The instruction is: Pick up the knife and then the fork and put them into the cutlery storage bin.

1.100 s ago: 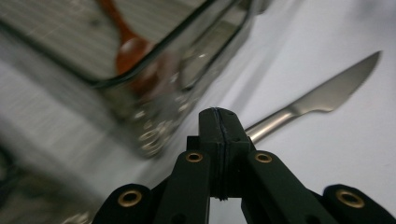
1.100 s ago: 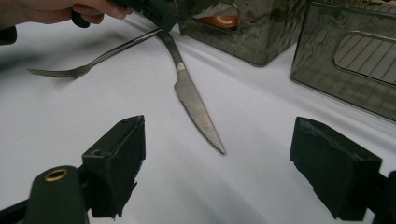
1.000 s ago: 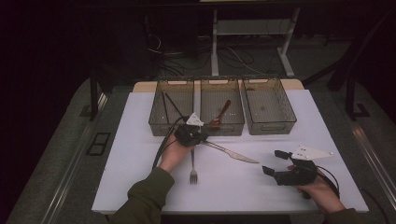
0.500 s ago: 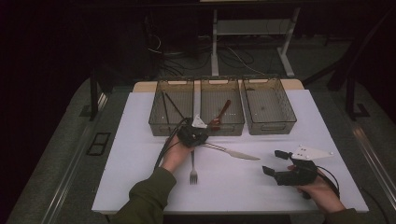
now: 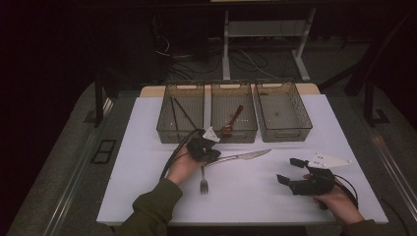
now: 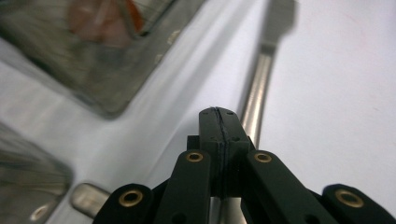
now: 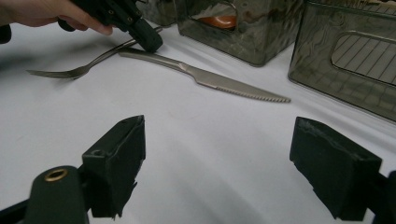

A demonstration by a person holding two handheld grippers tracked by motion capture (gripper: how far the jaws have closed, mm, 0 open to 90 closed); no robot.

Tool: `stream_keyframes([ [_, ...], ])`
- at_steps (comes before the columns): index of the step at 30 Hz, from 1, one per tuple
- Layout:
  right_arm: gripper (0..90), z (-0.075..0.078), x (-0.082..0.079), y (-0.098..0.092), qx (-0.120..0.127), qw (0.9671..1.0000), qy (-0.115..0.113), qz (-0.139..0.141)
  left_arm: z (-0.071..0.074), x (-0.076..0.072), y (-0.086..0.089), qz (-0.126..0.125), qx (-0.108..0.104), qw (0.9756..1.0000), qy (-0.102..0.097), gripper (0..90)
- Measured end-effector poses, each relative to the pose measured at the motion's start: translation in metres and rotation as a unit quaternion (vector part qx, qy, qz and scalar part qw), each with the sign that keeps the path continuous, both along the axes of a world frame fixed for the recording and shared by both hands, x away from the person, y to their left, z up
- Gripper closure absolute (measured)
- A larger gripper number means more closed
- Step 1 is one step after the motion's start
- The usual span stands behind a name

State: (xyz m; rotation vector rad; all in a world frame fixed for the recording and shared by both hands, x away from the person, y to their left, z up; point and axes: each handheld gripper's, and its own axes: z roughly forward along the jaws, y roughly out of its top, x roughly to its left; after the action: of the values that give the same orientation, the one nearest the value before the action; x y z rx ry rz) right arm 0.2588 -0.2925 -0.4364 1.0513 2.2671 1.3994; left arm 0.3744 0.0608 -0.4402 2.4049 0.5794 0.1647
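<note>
The left tool [image 5: 209, 153] rests low with jaws pressed together, while the right tool [image 5: 290, 171] holds its jaws spread wide.

The table [image 5: 147, 128] has a white top. Along its far edge three clear bins stand in a row: the left bin [image 5: 167, 129] with thin dark sticks in it, the middle bin [image 5: 246, 129] with a brown spoon in it, and the right bin [image 5: 300, 129]. Nearer the person, a knife [image 5: 243, 156] lies flat just in front of the middle bin, blade pointing right. A fork [image 5: 203, 181] lies beside its handle end, tines toward the person.
</note>
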Motion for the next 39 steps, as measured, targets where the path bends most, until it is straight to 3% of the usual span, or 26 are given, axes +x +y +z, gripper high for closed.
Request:
stream_keyframes([
  [6, 17.6, 0.000, 0.000, 0.000, -0.001, 1.0000, 0.000, 0.000, 0.002, 0.001, 0.000, -0.006, -0.018, 0.9998, 0.007, 88.8],
  [13, 17.6, 0.000, 0.000, 0.001, -0.001, 1.0000, 0.001, 0.001, 0.016, 0.000, -0.011, -0.027, -0.037, 0.9987, 0.021, 73.8],
  [16, 17.6, 0.000, 0.000, 0.002, -0.001, 1.0000, 0.002, 0.001, 0.021, 0.001, -0.020, -0.038, -0.025, 0.9983, 0.036, 69.6],
  [19, 17.6, 0.000, 0.000, 0.002, -0.001, 1.0000, 0.002, 0.001, 0.026, 0.007, -0.027, -0.055, 0.001, 0.9979, 0.034, 68.6],
  [23, 17.6, 0.001, -0.001, 0.001, -0.001, 1.0000, 0.000, 0.001, 0.021, 0.012, -0.035, -0.053, 0.012, 0.9972, 0.052, 68.9],
  [29, 17.6, 0.000, 0.000, 0.000, 0.000, 1.0000, 0.000, 0.002, 0.010, 0.018, -0.041, -0.064, 0.027, 0.9964, 0.048, 69.1],
  [33, 17.6, 0.001, -0.001, 0.000, 0.001, 1.0000, 0.000, 0.001, 0.008, 0.016, -0.044, -0.067, 0.024, 0.9963, 0.048, 71.2],
  [39, 17.6, 0.001, -0.001, 0.000, 0.001, 1.0000, 0.000, 0.000, 0.006, 0.014, -0.045, -0.079, 0.036, 0.9958, 0.027, 75.1],
])
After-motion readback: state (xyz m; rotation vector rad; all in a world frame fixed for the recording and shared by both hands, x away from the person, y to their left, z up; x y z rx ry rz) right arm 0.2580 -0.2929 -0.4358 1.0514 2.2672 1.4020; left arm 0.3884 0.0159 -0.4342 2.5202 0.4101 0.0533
